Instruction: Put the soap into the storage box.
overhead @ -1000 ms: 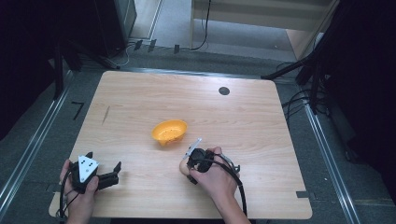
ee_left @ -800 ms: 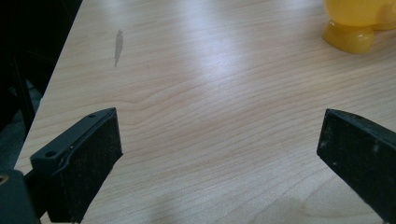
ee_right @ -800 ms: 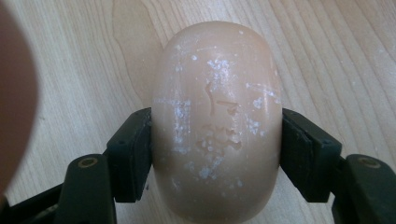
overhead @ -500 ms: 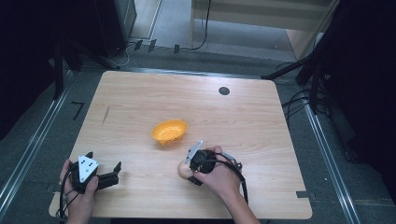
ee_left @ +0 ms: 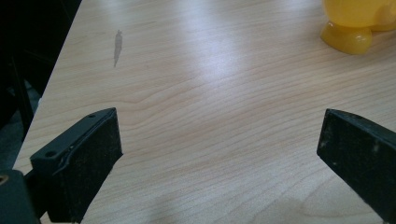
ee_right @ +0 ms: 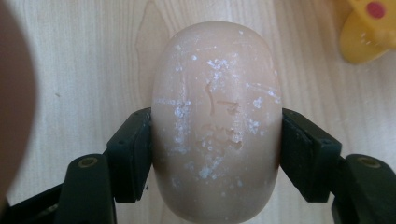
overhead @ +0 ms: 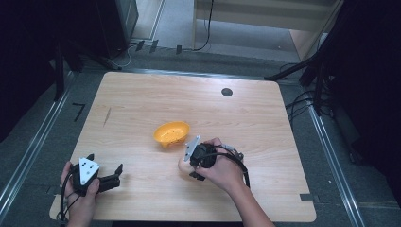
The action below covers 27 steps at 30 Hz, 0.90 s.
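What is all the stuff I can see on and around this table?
Egg-shaped object: one, pale beige with white flecks, clamped between the right gripper's jaws.
Bowl: one, orange-yellow, mid-table.
Table: one, light wood, with a dark round cap near its far edge.
Left gripper: black, jaws wide open, near the table's front left corner.
Right gripper: black, shut on the egg-shaped object, just right of the bowl.

Table (overhead: pixel 142 109) pale wood grain, smooth; bowl (overhead: pixel 172 133) glossy yellow plastic; egg (ee_right: pixel 215 116) matt, white-speckled; jaws matt black.
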Motion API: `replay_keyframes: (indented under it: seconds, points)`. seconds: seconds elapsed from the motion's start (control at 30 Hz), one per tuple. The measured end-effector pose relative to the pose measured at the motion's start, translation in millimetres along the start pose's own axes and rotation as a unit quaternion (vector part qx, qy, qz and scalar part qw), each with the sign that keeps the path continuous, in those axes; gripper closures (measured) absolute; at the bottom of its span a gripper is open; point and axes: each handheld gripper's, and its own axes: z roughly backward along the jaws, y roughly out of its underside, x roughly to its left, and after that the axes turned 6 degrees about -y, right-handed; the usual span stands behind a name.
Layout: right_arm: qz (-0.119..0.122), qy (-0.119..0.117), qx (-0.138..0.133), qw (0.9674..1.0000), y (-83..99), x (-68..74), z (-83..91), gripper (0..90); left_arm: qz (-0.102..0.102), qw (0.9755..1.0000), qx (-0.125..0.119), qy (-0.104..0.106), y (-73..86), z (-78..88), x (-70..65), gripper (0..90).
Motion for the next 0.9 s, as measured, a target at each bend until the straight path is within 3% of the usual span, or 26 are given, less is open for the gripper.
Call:
replay_keyframes:
  seconds: [0.2, 0.4, 0.9]
  points:
    - [0.040, -0.005, -0.002, 0.9992, -8.9, -9.3, 4.4, 33.8, 0.000, 1.0000, 0.000, 0.000, 0.1, 0.1, 0.3, 0.3]
    - [0.090, -0.022, -0.004, 0.9957, -18.0, -18.8, 7.6, 33.8, 0.001, 1.0000, 0.000, 0.002, 0.1, 0.3, 0.8, 0.3]
    - [0.116, -0.042, -0.007, 0.9924, -40.4, -39.3, 11.9, 33.8, 0.006, 1.0000, -0.003, 0.004, 0.4, 0.4, 1.4, 0.3]
